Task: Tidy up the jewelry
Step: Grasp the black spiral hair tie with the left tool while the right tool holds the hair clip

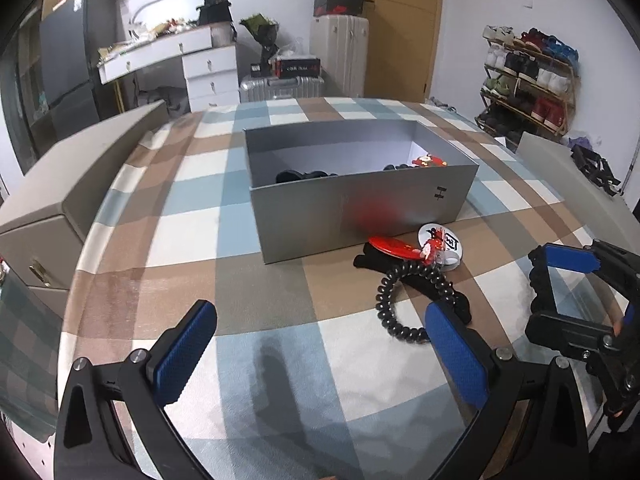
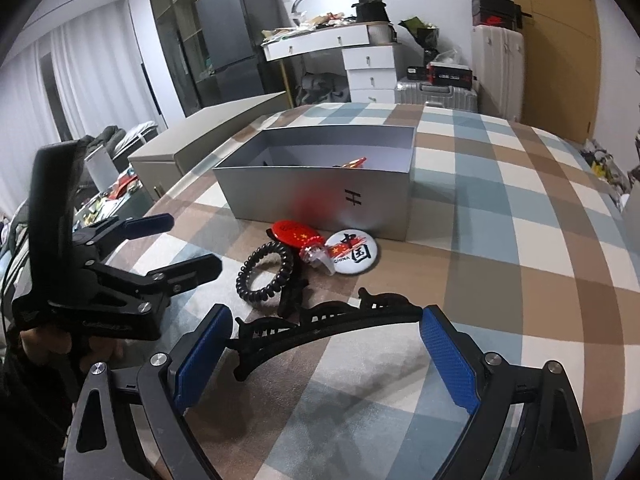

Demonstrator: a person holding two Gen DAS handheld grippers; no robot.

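Checked tablecloth (image 2: 500, 240): open room beside box (image 2: 320, 196)

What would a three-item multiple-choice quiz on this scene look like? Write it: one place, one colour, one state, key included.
1. Where does the round badge lie?
A. in the box
B. on the cloth by the grey box
C. in a gripper

2. What colour is the coiled hair tie?
A. black
B. white
C. red

3. How is the right gripper?
A. shut on the badge
B. out of view
C. open, around the black hair claw

Key: B, it rests outside the box's front wall; A, black coils; C, its blue pads stand apart either side of the claw.
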